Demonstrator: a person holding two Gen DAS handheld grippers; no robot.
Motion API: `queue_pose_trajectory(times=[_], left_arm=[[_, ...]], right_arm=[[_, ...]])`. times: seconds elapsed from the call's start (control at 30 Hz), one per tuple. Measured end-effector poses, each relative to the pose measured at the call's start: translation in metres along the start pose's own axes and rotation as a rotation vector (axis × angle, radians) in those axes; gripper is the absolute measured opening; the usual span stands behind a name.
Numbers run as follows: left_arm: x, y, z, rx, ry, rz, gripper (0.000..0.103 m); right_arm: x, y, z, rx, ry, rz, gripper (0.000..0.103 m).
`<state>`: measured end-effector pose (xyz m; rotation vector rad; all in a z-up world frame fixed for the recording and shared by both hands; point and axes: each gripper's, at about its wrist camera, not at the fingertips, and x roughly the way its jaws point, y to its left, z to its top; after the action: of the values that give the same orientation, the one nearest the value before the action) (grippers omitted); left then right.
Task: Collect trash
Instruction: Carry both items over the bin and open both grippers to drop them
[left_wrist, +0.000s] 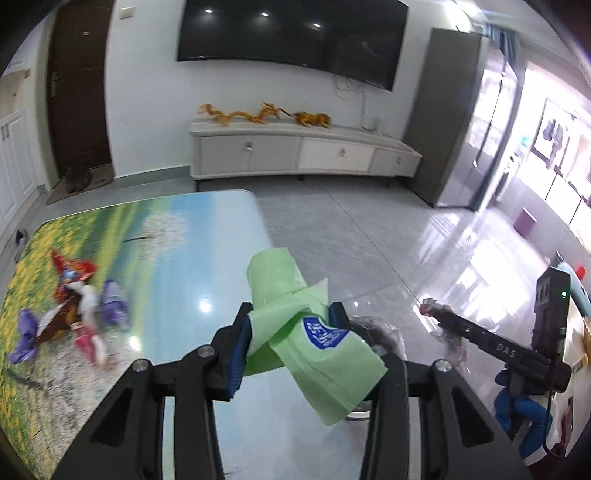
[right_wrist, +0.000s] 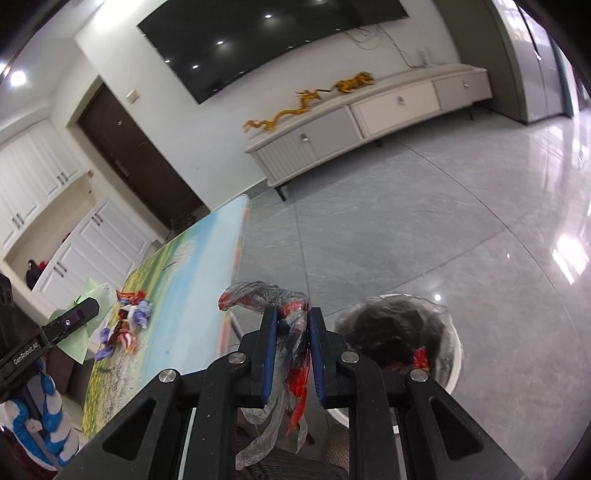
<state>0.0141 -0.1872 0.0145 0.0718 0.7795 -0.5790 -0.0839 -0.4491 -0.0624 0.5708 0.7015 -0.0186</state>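
Far left on the counter (left_wrist: 155, 236), the one printed with a meadow and sky, a heap of wrappers (left_wrist: 70, 314) lies waiting: red, purple and pink scraps, crumpled together near the left edge. From the right wrist the same heap (right_wrist: 127, 325) sits beside the other tool's dark body.

Moving along, the left gripper (left_wrist: 290, 325) has its jaws clamped on a green plastic bag (left_wrist: 295, 317), a pale green piece with a blue printed label (characters too small to read). The bag sticks up past the blue pads and also droops down toward the lower right, hanging over the counter's right edge.

Further right, the right gripper (right_wrist: 291, 326) is closed on a clear plastic wrapper (right_wrist: 284, 332) with red print. One twisted end curls up and to the left above the jaws, and the rest trails down between the fingers. In the left wrist view that gripper (left_wrist: 430, 308) comes in from the right with the crinkled film at its tip, well off the counter and above the grey floor (left_wrist: 369, 240).

Just right of it, low on the floor, stands the trash bin (right_wrist: 456, 354), white-walled, lined with a dark bag, a red scrap already inside. The clear plastic wrapper is held beside the bin's rim, not in it.
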Motion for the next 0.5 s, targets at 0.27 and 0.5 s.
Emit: queue_pose_trajectory(times=[0.27, 0.5], left_arm=[[0.069, -0.066, -0.001, 0.092, 0.117, -0.066, 0.041], [0.126, -0.098, -0.005, 0.102, 0.214, -0.112, 0.043]], right_arm=[[0.023, -0.053, -0.003, 0.085, 0.056, -0.049, 0.019], [0.05, -0.09, -0.009, 0.159, 0.105, -0.097, 0.029]])
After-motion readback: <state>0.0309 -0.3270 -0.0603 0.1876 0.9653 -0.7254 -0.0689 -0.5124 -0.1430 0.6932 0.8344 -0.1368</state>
